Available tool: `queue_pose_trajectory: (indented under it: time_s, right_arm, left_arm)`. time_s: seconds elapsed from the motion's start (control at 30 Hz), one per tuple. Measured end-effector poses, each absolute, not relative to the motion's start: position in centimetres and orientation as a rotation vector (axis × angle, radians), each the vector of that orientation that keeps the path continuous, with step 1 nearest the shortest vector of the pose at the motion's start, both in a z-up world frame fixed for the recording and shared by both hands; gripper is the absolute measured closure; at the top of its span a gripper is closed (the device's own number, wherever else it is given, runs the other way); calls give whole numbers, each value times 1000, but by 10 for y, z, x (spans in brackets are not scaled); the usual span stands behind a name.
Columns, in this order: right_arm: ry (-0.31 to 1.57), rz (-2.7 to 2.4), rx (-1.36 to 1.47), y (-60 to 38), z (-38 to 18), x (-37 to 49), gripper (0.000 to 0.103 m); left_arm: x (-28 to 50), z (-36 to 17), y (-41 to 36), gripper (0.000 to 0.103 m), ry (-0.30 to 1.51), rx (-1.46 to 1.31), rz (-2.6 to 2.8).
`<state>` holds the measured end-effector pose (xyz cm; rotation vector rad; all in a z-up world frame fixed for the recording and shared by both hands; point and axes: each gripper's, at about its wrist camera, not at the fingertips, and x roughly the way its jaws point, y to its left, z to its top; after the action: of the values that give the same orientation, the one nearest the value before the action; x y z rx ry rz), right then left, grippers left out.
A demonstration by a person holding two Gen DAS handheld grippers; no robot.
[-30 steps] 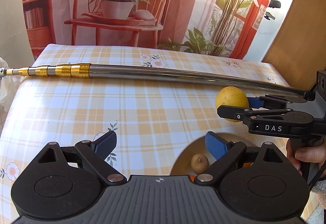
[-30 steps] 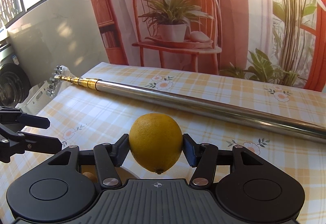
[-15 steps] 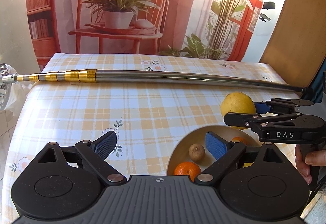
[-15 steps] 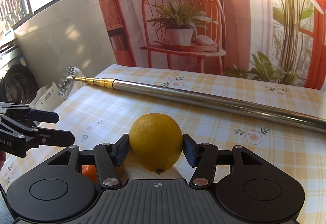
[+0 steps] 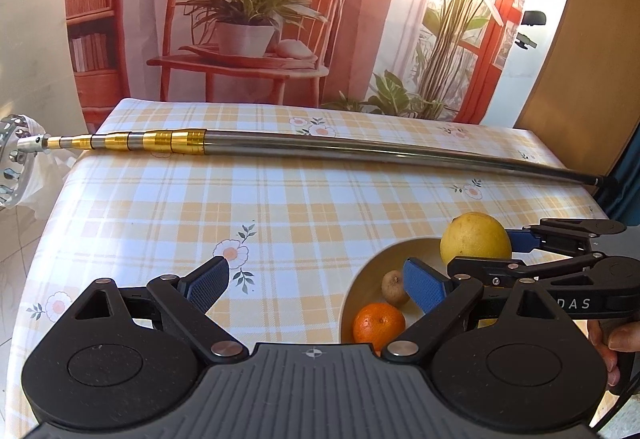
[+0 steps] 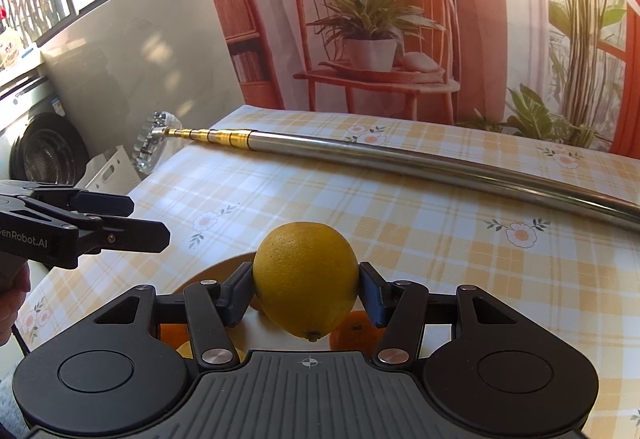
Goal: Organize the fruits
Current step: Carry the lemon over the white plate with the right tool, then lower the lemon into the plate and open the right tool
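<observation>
Lemon held over plate

Lemon (image 6: 306,279) is clamped between the right gripper (image 6: 306,293) jaws, above the plate (image 5: 370,271) holding an orange (image 5: 378,321) and a small brown fruit (image 5: 392,281). Left gripper (image 5: 316,279) is spread wide and holds nothing, beside the plate over the checked tablecloth (image 5: 280,207).

tablecloth (image 5: 280,207): yellow-and-white plaid, small orange-centred white flowers | lemon (image 6: 306,277): yellow | mandarin (image 5: 378,323): orange | small round fruit (image 5: 393,282): tan-brown | bowl (image 5: 372,271): pale cream | telescopic pole (image 5: 320,145): silver, gold bands at one end | right gripper (image 6: 306,293): black, blue pads | left gripper (image 5: 316,281): black, blue pads
</observation>
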<state>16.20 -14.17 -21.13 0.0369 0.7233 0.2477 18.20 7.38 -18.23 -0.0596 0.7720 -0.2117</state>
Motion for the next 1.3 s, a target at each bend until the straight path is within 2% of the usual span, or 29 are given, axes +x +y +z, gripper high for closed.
queue_pose_trajectory:
  time_s: [1.3]
  right_arm:
    - [842, 276, 69, -123, -237, 171, 51]
  left_arm:
    - [180, -184, 78, 8, 798, -68, -203]
